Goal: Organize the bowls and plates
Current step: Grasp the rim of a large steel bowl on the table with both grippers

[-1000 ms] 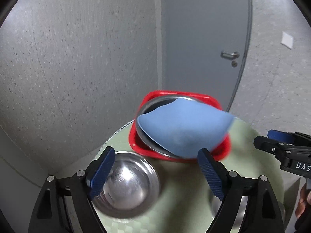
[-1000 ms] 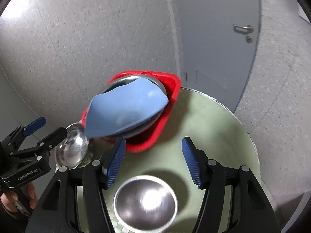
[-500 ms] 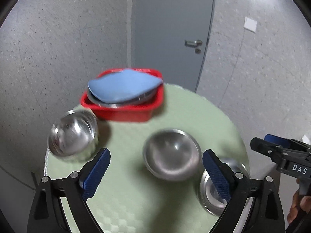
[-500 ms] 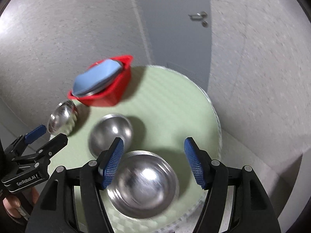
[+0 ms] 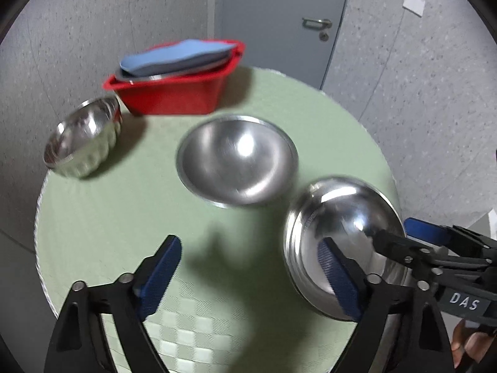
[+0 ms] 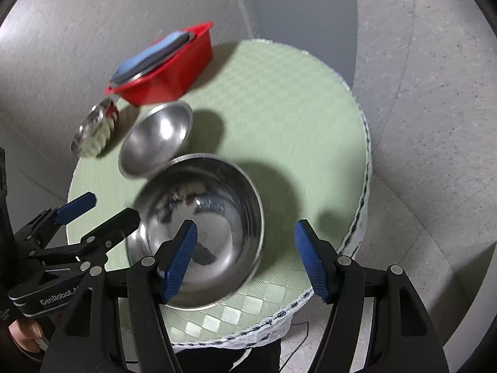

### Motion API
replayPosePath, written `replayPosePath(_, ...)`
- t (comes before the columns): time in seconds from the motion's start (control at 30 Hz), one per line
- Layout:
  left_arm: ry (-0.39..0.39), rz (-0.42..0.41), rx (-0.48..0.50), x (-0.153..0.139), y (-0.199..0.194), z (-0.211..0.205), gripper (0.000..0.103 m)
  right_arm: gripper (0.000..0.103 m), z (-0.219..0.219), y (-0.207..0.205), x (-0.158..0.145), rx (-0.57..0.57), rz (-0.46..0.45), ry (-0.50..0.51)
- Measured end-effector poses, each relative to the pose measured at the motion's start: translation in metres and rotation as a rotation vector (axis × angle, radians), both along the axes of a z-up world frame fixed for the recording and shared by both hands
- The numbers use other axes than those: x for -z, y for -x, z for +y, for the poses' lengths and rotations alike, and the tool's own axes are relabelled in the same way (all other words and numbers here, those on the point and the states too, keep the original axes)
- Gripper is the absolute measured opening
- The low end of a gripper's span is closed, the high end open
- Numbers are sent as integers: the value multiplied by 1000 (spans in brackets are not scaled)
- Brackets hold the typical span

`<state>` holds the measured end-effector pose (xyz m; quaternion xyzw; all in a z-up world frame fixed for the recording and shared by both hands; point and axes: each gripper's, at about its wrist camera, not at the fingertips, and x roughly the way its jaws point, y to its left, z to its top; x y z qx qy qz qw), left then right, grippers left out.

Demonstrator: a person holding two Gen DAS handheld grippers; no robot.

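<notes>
Three steel bowls stand on the round green-matted table (image 6: 279, 108): a small ribbed bowl (image 5: 84, 136) at the left, a shallow bowl (image 5: 236, 161) in the middle, and a large deep bowl (image 6: 202, 217) nearest me. My right gripper (image 6: 247, 259) is open above the large bowl (image 5: 338, 236), one finger over its inside and one outside its right wall. My left gripper (image 5: 248, 276) hangs open at that bowl's left edge. Its jaws are closing with no pad touching anything. Each gripper also shows in the other's view: left gripper (image 6: 80, 214), right gripper (image 5: 428, 239).
A red basin (image 5: 177, 93) at the table's far side holds a steel plate with a blue plate (image 5: 177, 56) on top. Behind it are a speckled wall and a grey door (image 5: 279, 15). The table's edge with white fringe (image 6: 360, 217) drops off at the right.
Both grippers have drawn back from the red basin and sunk toward the near side of the table. The large bowl has come in under them. The left jaws stand a little narrower.
</notes>
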<state>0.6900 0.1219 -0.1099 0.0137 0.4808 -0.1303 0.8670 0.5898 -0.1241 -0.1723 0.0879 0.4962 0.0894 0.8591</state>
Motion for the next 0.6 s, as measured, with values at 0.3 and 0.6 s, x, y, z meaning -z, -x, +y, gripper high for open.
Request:
replayPosePath(0.3, 3, 100, 51, 28, -15, -30, 19, 39, -4, -3, 20, -62, 52, -44)
replayPosePath(0.6, 4, 11, 115, 1, -17, -34, 16, 28, -4, 4, 4, -36, 18, -58)
